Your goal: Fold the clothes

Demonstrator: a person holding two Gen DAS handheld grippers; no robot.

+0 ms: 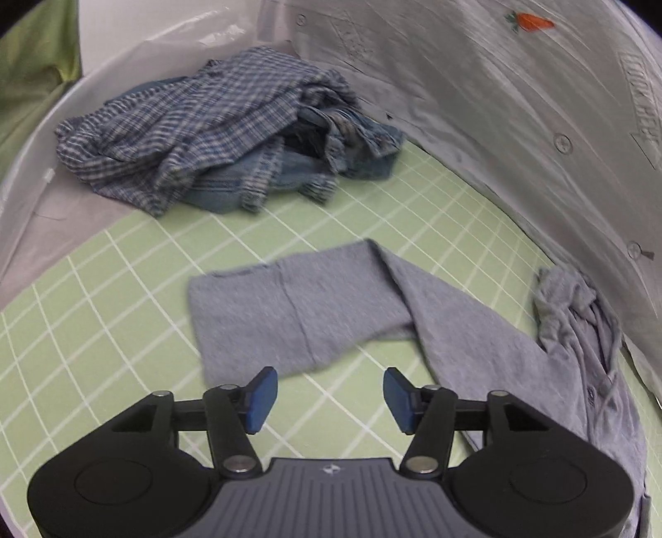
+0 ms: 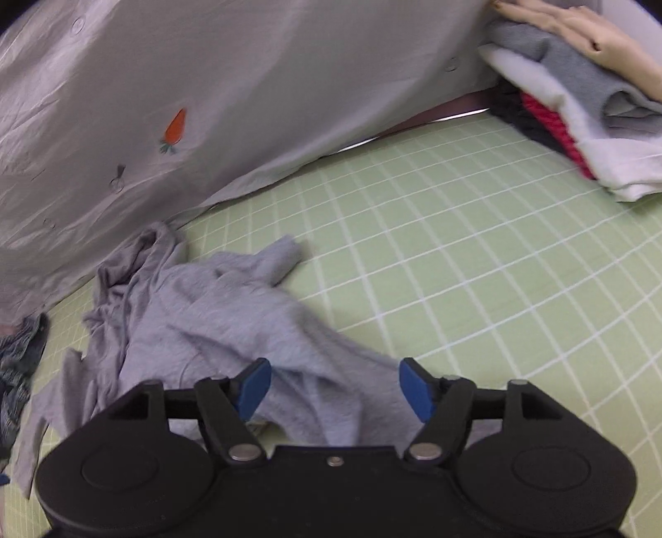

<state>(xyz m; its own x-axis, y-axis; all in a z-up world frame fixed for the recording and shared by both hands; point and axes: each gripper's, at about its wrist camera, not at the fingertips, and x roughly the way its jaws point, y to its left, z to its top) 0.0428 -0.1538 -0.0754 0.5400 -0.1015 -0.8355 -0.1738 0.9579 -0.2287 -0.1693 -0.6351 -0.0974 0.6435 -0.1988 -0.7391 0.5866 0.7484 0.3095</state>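
A grey long-sleeved garment lies on the green grid mat, one part flat and folded over, the rest bunched toward the right. My left gripper hovers open just above the garment's near edge, nothing between its blue pads. In the right wrist view the same grey garment lies crumpled on the mat. My right gripper stands open over its near end; cloth shows below the gap but the pads do not press on it.
A blue plaid shirt lies heaped on denim at the back left. A pale shirt with a carrot print hangs along the far side. A stack of folded clothes sits at the back right under a hand.
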